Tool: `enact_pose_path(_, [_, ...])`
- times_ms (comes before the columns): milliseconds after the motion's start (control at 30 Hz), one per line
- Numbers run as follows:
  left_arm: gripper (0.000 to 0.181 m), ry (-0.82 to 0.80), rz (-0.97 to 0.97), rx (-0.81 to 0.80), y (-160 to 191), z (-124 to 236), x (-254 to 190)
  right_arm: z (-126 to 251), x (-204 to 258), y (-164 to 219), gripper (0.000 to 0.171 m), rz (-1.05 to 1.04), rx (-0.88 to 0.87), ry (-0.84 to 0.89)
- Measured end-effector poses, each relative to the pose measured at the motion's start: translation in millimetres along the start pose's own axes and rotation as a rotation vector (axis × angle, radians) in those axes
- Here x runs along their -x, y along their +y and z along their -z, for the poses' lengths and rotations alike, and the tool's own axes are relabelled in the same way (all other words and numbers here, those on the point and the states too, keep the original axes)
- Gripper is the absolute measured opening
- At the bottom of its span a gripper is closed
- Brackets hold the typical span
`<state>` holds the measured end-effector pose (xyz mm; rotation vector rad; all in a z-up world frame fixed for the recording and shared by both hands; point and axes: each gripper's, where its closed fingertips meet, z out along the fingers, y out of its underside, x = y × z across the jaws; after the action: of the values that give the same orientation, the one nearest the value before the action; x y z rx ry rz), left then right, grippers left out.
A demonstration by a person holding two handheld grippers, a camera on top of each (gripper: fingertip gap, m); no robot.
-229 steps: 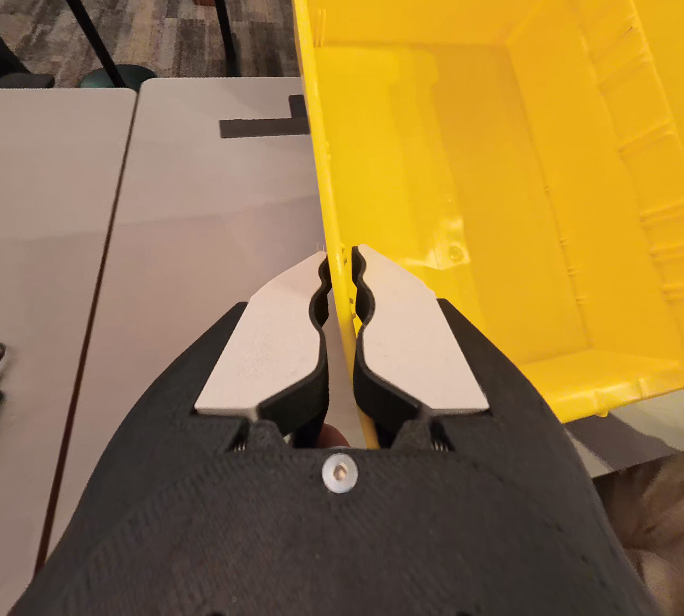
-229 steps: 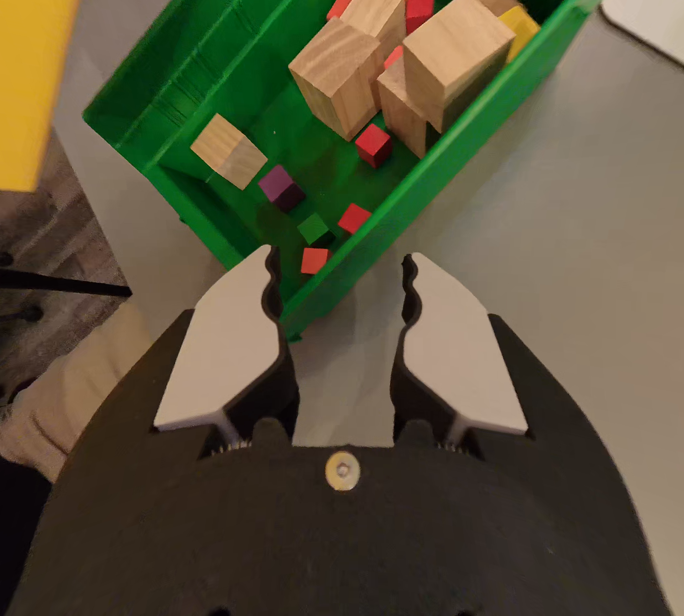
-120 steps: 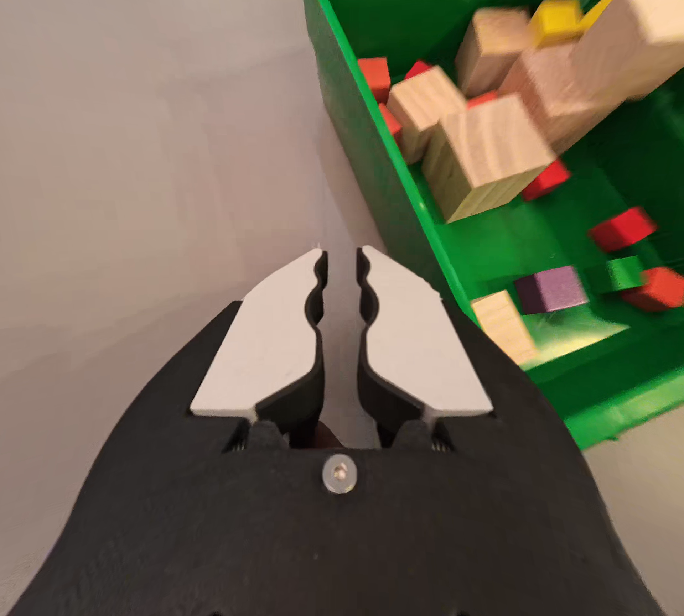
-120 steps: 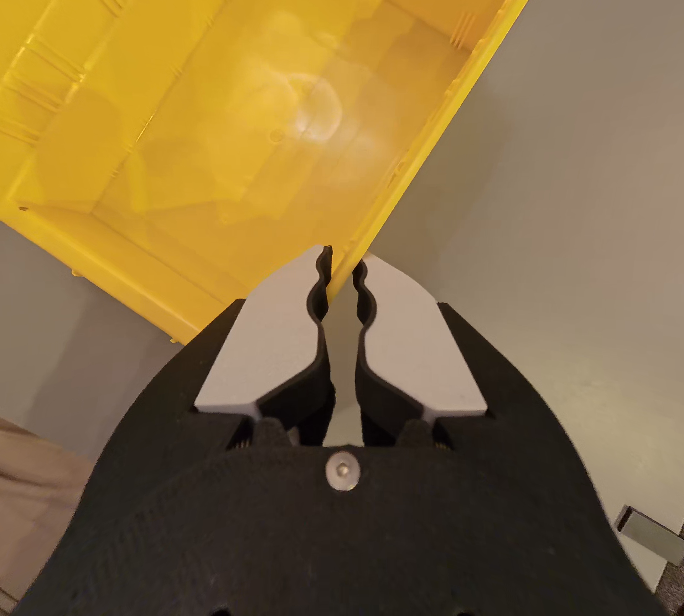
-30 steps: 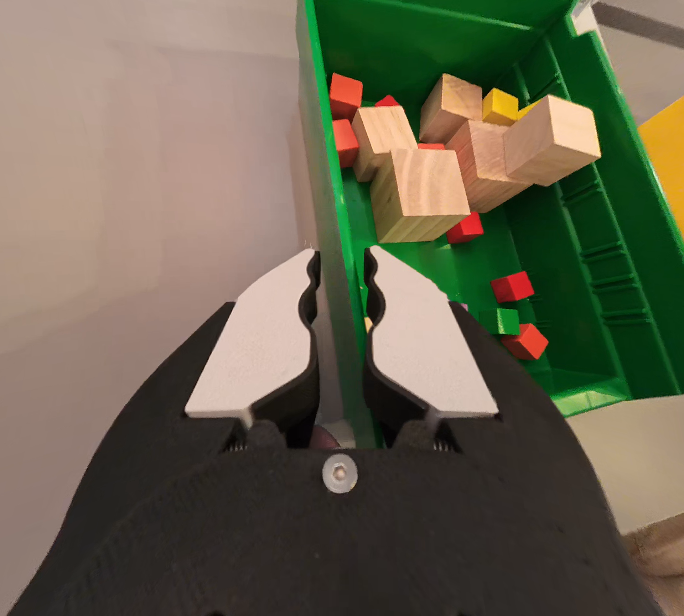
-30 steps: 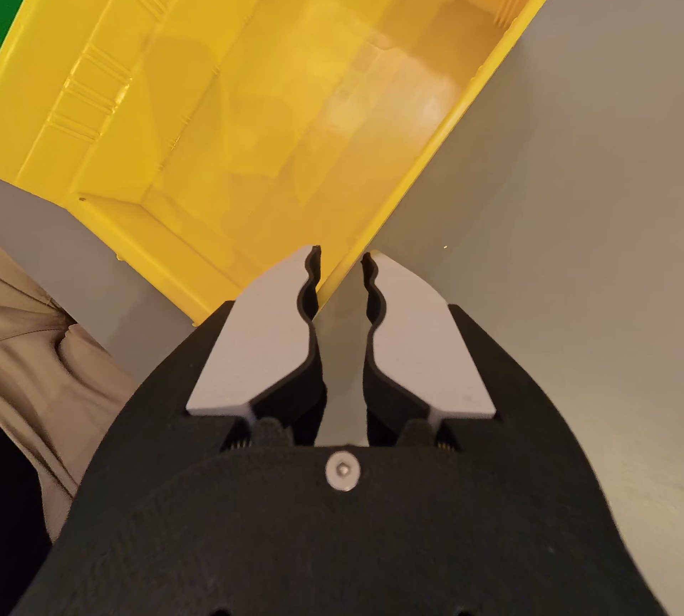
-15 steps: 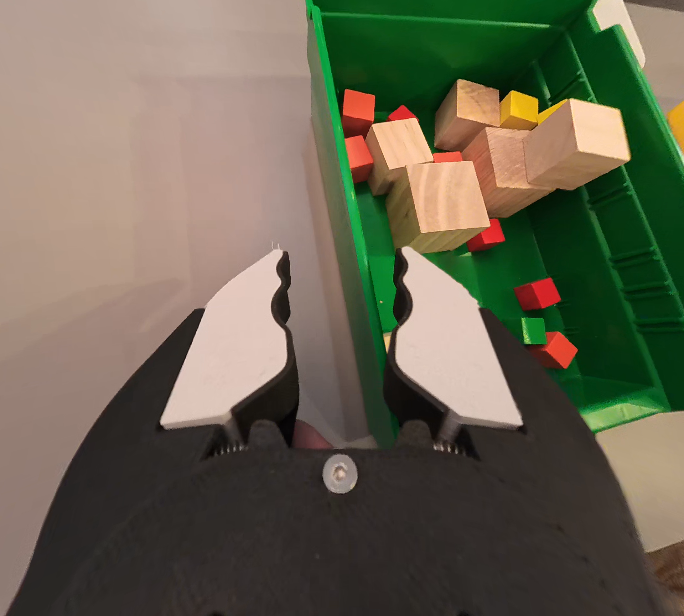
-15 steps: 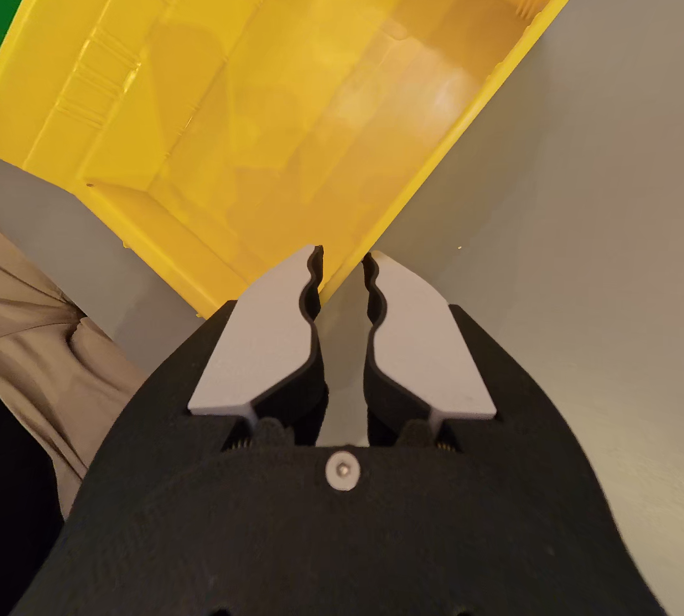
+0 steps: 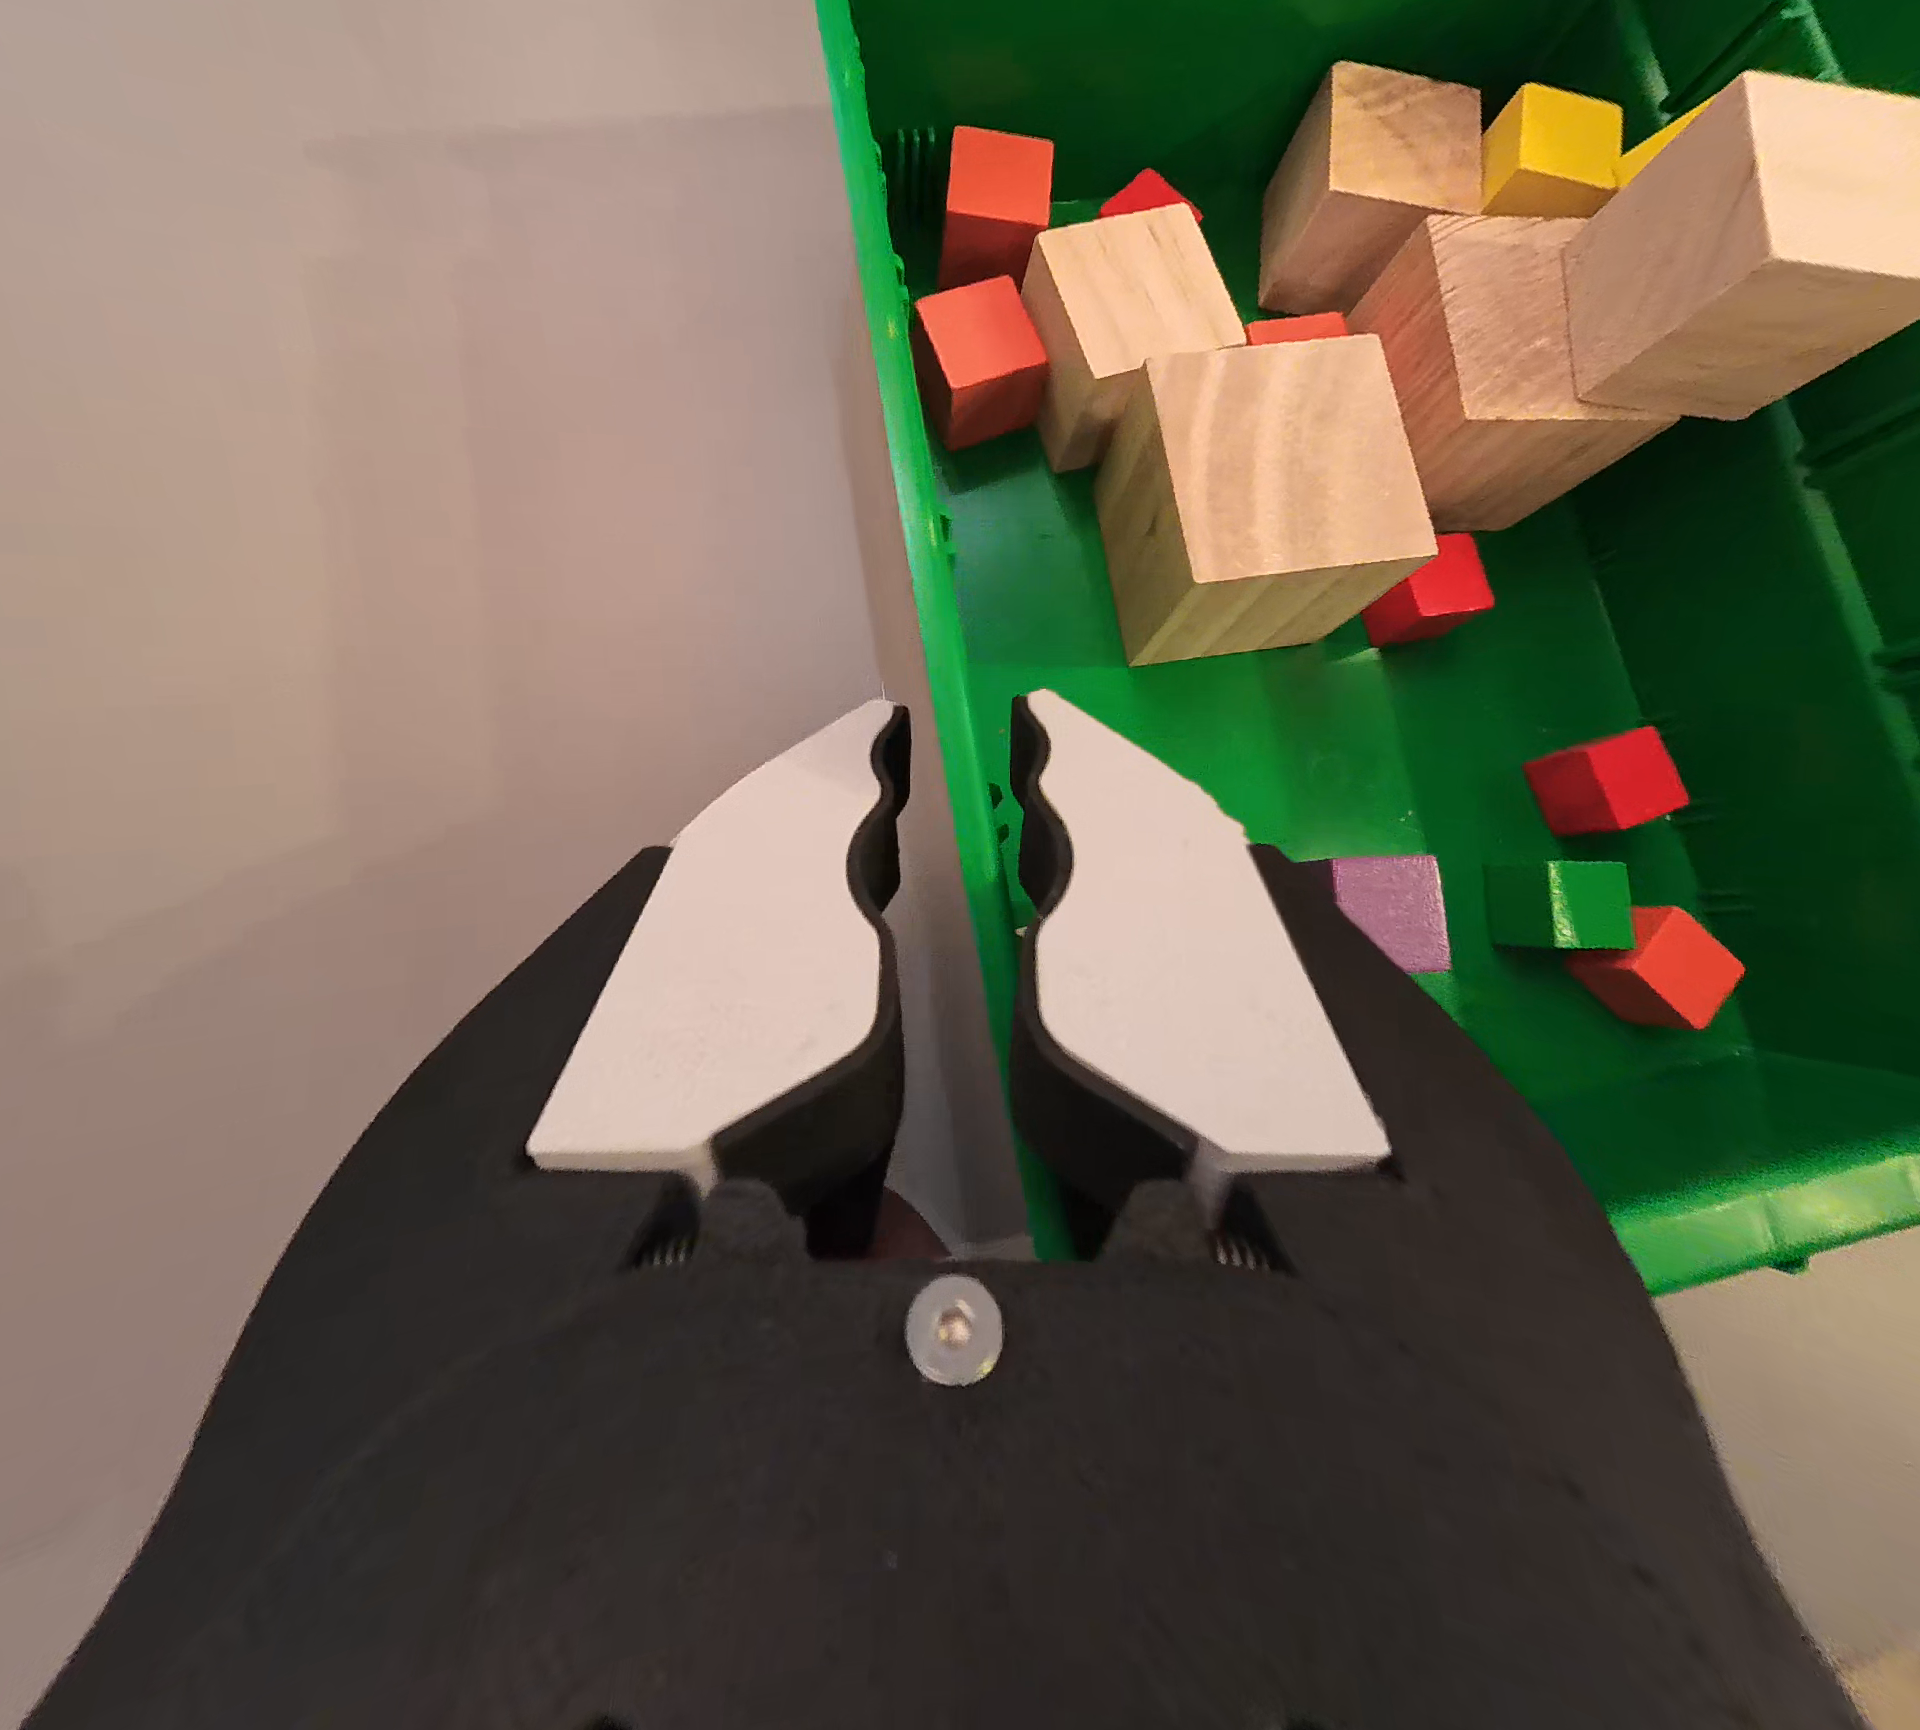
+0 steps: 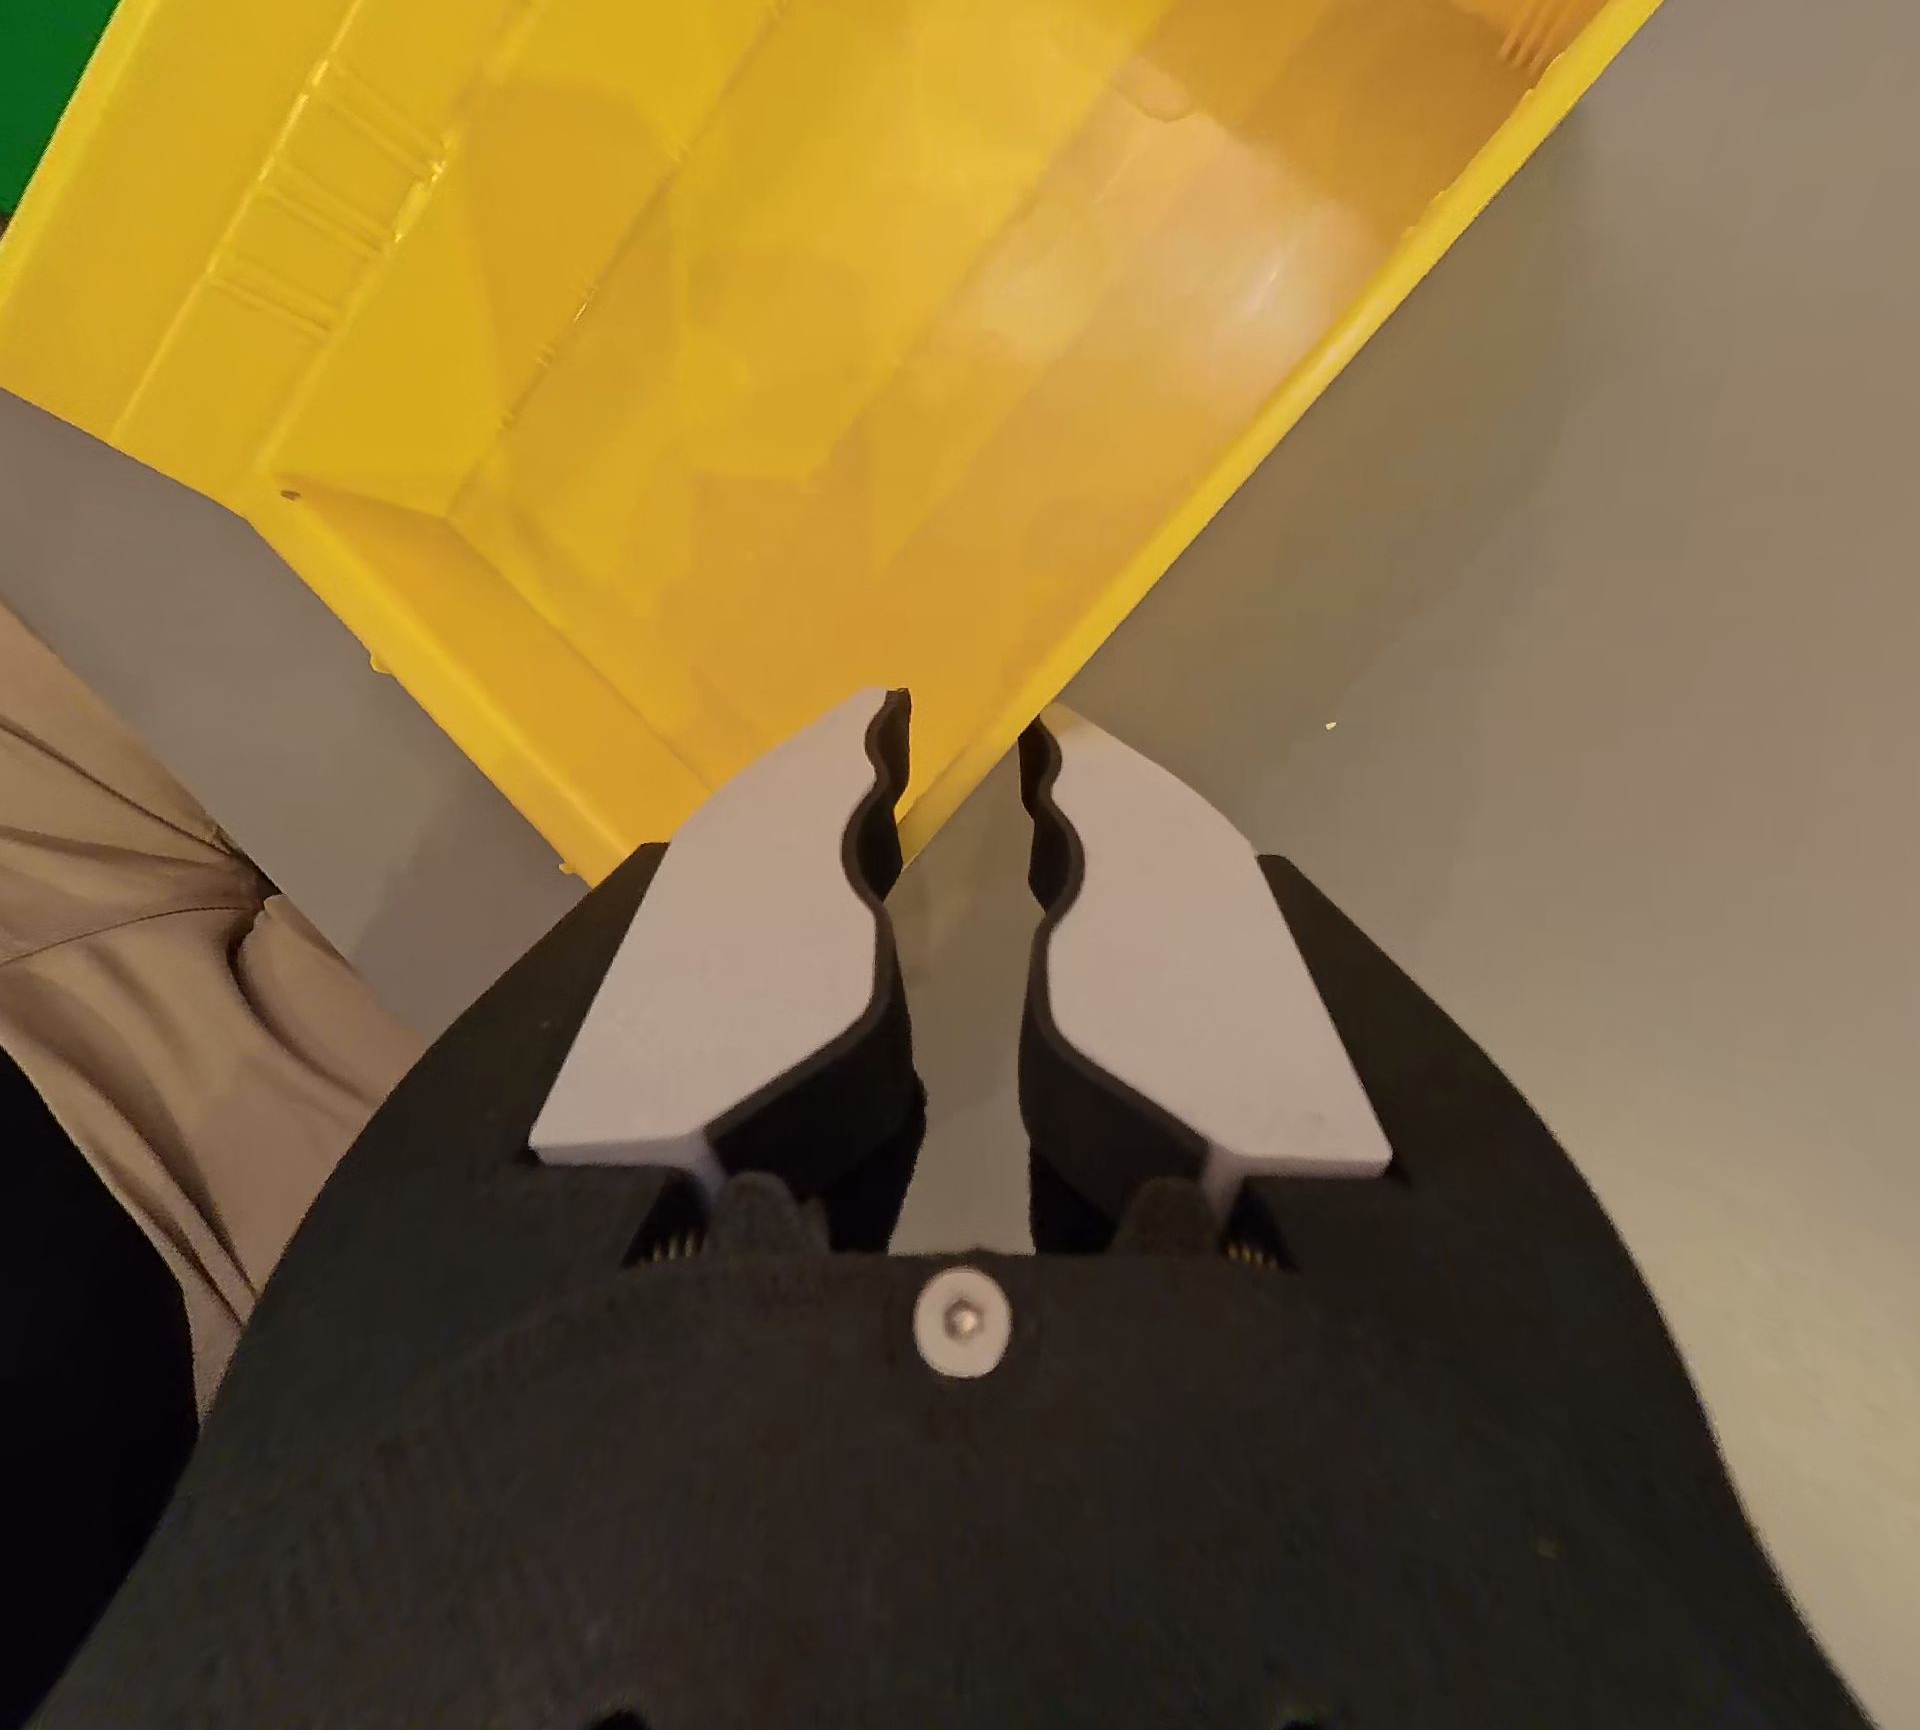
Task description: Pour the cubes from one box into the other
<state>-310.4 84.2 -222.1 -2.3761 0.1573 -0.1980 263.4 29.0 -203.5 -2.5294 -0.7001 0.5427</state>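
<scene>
Left wrist view: the left gripper (image 9: 961, 724), spread wide half a second ago, has closed its fingers on the green box (image 9: 914, 475) side wall, so a lift and tip looks next. The cubes (image 9: 1262, 491) sit inside it, big wooden ones piled among small red, yellow, purple and green ones. The right gripper (image 10: 961, 724) keeps pinching the empty yellow box (image 10: 1174, 558) rim on the grey table (image 10: 1558, 745).
</scene>
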Motion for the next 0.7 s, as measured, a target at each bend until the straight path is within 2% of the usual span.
enact_pose_path(700, [0.012, 0.039, 0.025, -0.020, -1.4, -0.9, -3.4, -0.6, 0.9, -0.4, 0.015, -0.002, -0.003, -0.005])
